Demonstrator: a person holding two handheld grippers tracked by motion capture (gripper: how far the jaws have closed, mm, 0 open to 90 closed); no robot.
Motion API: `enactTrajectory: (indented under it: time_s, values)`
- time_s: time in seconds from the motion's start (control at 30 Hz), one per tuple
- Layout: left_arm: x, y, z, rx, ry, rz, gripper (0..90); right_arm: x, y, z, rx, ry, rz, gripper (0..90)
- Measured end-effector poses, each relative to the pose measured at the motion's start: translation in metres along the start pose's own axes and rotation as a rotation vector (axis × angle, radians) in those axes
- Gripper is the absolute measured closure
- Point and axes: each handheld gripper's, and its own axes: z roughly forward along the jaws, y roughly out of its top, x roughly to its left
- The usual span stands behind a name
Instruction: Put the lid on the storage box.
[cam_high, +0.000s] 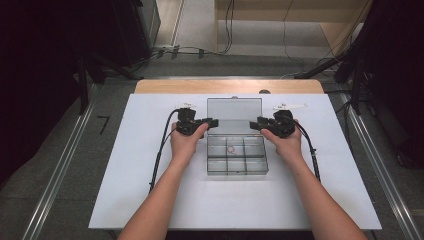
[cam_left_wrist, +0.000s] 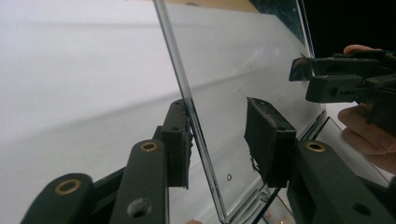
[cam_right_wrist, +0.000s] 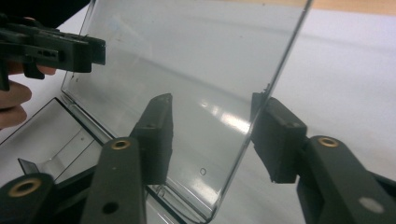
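Note:
A clear plastic compartment box lies on the white board, its lid standing open at the far side. My left gripper is at the lid's left edge and my right gripper at its right edge. In the left gripper view the lid's edge runs between the jaws of my left gripper; one pad lies against it and the other stands apart. In the right gripper view the lid sits between the jaws of my right gripper, one pad at its edge and the other off it.
A small pale ring lies in one middle compartment. The white board covers a wooden table. Two small white labels lie near the board's far edge. Black cables trail from both grippers.

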Motion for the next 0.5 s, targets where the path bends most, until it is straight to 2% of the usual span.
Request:
enactTrajectory:
  time_s: [0.2, 0.5]
  values:
    - [-0.002, 0.001, -0.006, -0.019, -0.021, 0.015, 66.1, 0.001, 0.001, -0.008, -0.027, 0.005, -0.030, 56.7]
    - [-0.004, 0.001, -0.012, -0.034, -0.054, 0.057, 70.1, 0.003, -0.005, -0.019, -0.082, 0.023, -0.064, 66.9]
